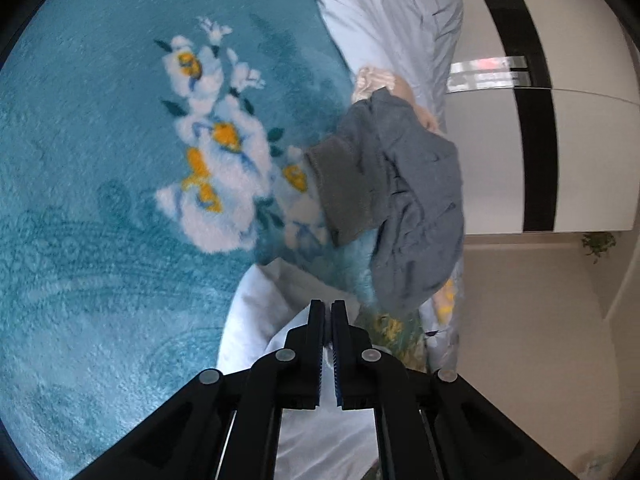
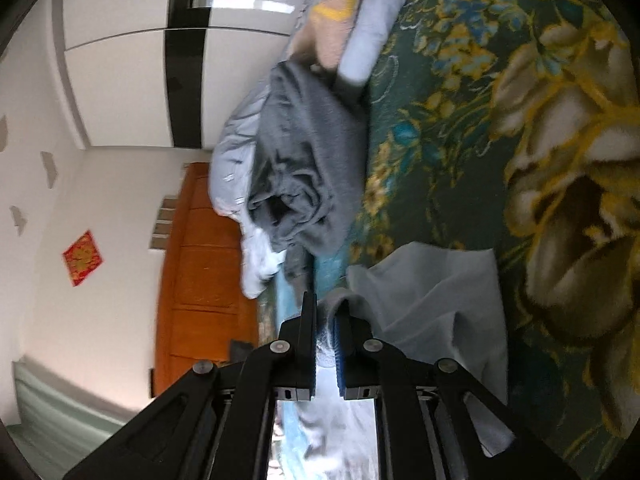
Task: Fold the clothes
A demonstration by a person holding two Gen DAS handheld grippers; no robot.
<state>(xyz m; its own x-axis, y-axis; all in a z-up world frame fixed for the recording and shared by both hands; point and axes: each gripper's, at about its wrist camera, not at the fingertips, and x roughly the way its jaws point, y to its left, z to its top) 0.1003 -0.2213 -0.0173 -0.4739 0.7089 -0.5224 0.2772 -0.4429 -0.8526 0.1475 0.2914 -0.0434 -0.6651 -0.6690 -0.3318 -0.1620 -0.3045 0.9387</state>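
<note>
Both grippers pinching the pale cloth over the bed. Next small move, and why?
Probably lower it onto the blanket and smooth it flat. The left gripper and right gripper each look closed on the pale cloth, which hangs creased, clear of the grey garment.

a pale blue garment [image 2: 424, 300] lies rumpled on the bed; a grey garment [image 2: 304, 160] sits bunched in a heap beyond it.

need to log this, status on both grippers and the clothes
Left gripper shut on pale blue garment. Right gripper shut on the same pale cloth. Grey garment bunched on the bed beyond, not yet folded. Nothing blocking.
</note>
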